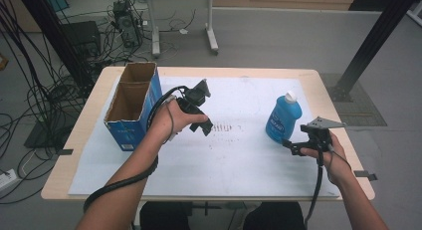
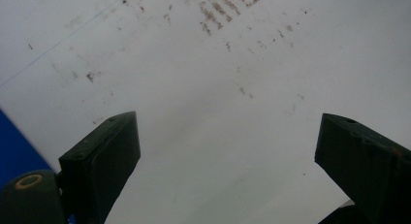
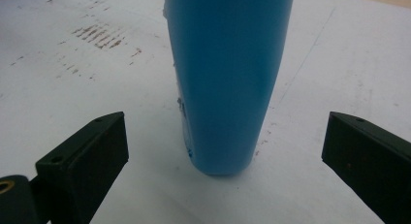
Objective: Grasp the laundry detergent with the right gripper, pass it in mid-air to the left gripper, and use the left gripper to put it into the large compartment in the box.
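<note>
High view: your right claw (image 1: pixel 293 146) sits at the near right of the bench (image 1: pixel 89 125), jaws spread wide, nothing gripped. Blue bottle (image 1: pixel 283 118) stands upright on the white sheet (image 1: pixel 239 160), just beyond the claw. Right gripper view: bottle (image 3: pixel 228 78) between the two jaws, apart from both. Your left claw (image 1: pixel 201 124) hangs over the sheet's middle, jaws wide, empty. Open cardboard box (image 1: pixel 133 105) stands at far left.
</note>
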Tool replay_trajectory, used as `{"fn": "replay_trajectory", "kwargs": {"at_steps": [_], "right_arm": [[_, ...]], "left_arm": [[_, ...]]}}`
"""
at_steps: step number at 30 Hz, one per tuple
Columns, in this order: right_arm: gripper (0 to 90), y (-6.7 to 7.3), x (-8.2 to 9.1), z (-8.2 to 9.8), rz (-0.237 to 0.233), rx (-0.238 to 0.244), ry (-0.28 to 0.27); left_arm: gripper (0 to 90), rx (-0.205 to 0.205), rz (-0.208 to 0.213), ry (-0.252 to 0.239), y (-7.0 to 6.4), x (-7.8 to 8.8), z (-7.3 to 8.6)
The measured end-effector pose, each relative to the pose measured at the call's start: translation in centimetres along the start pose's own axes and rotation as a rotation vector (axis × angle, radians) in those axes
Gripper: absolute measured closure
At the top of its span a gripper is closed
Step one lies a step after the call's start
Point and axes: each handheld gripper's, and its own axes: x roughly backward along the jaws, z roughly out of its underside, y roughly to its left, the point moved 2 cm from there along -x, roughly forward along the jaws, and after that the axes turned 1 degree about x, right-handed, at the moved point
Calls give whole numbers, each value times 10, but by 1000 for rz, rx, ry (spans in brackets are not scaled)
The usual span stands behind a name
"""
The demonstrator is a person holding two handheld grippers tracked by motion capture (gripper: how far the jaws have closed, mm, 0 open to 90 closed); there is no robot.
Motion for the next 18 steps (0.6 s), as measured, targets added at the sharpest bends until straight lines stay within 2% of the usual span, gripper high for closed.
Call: {"fn": "replay_trajectory", "kwargs": {"at_steps": [2, 16, 18], "right_arm": [[24, -1, -1, 0, 3, -7, -32], [30, -3, -10, 9, -13, -35, -119], [31, -3, -13, 10, -16, -40, -146]], "left_arm": [[94, 5, 0, -7, 1, 0, -1], [93, 2, -4, 1, 1, 0, -1], [94, 2, -5, 0, 1, 0, -1]]}}
